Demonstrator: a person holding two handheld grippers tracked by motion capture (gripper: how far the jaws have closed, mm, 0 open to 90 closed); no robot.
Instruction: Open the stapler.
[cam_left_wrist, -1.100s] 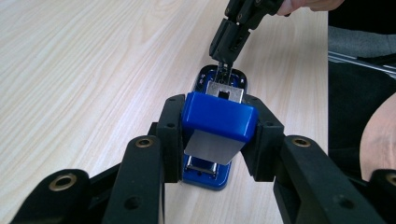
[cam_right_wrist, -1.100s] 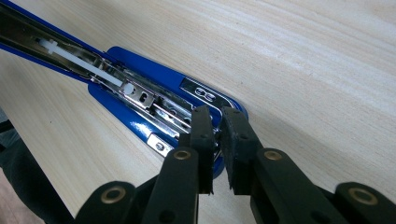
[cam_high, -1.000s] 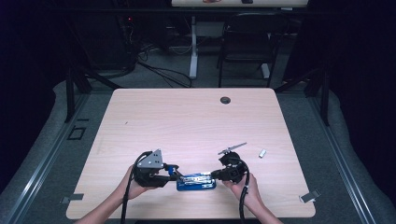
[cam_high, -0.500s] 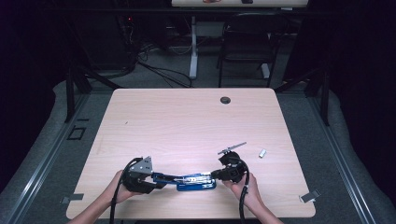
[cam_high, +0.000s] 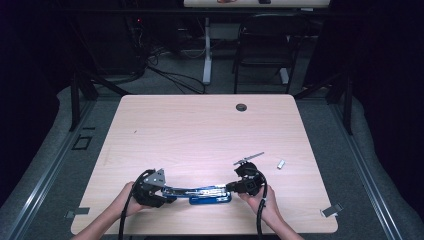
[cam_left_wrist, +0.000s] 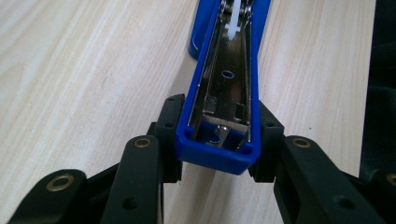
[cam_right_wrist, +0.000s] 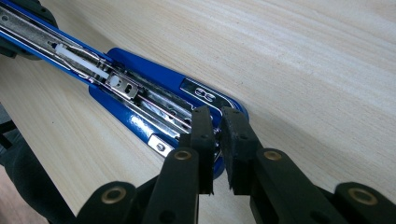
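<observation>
Currently the blue stapler lies opened flat near the front edge of the bench, between both hands. Left gripper jaws clamp the end of the swung-out top cover, one pad on each side wall. Right gripper jaws are nearly together, pinching the metal magazine rail at the base's far end. A loose staple strip sits apart, beyond the right gripper.
</observation>
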